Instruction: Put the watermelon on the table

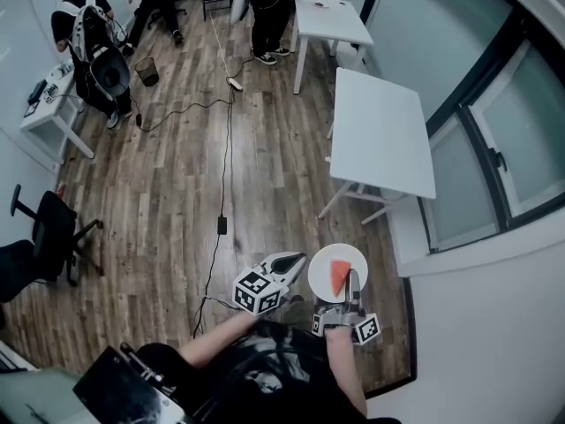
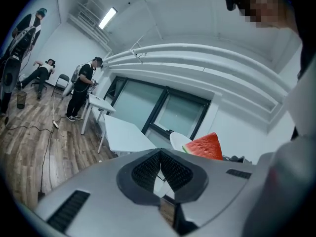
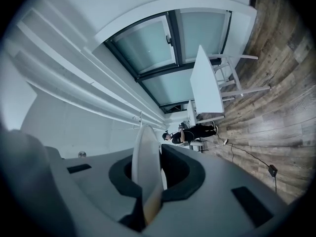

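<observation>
right gripper (image 1: 353, 283): its jaws are clamping the near rim of a white plate (image 1: 328, 256) edge-on, so the whole plate is sticking out ahead of them like a tray
watermelon (image 1: 340, 277): one red wedge, lying on that plate and being carried in the air over the wood floor (image 1: 177, 193), so it's not resting on anything solid yet
left gripper (image 1: 293, 260): jaws are pressing together with nothing in them, hovering just beside the plate on its left, and I can't tell if it's touching
surface (image 1: 381, 129): the long white one by the window is sitting ahead of the person, well apart from the plate
where it's at: I'm guessing this is the carry-over stage, with the setting down not yet done
what's worrying me: the plate is being pinched at one edge only. If that gripper is tilting or jolting on the walk, the wedge could go sliding to the far rim and off onto the floor
also: a smooth rim in a narrow pinch could be twisting or slipping out of the jaws
also: a black cable (image 1: 222, 175) is running along the floor off to the left, so drifting that way is asking for a trip
landing: coming in too low could be knocking the plate against the surface's edge and tipping the slice off
</observation>
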`<action>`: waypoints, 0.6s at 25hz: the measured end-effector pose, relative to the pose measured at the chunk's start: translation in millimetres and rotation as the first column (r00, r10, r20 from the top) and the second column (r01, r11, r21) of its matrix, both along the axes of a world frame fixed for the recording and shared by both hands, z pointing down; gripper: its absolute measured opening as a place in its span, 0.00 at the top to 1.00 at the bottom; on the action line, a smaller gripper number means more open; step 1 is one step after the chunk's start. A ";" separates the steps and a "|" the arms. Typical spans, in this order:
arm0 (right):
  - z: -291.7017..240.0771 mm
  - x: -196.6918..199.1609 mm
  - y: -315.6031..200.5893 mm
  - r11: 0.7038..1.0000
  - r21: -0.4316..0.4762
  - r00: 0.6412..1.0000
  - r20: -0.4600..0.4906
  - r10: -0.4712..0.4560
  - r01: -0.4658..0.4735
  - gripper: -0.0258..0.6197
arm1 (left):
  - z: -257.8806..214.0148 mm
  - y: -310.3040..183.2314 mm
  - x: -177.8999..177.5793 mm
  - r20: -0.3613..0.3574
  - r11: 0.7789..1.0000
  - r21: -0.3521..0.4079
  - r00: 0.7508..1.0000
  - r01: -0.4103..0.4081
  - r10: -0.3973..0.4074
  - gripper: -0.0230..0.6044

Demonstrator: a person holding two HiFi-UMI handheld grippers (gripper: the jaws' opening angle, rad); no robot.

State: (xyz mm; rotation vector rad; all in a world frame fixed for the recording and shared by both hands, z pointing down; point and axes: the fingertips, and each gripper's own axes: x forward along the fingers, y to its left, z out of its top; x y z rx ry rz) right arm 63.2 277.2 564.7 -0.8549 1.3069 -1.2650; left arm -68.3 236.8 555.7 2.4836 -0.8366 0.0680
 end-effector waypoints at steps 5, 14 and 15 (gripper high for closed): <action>14.8 2.8 8.0 0.999 -0.038 0.999 0.013 0.031 -0.031 0.90 | 12.2 -0.3 2.4 0.004 0.999 -0.022 0.999 -0.045 0.045 0.95; 30.9 15.8 -60.6 0.997 -0.068 0.999 0.024 -0.031 0.033 0.90 | 27.7 -48.5 20.6 0.006 0.996 -0.082 1.000 -0.023 0.023 0.95; 27.8 16.9 -71.3 0.997 -0.059 0.998 0.027 -0.049 0.050 0.90 | 25.4 -58.2 24.5 0.004 0.997 -0.079 1.000 -0.016 0.016 0.95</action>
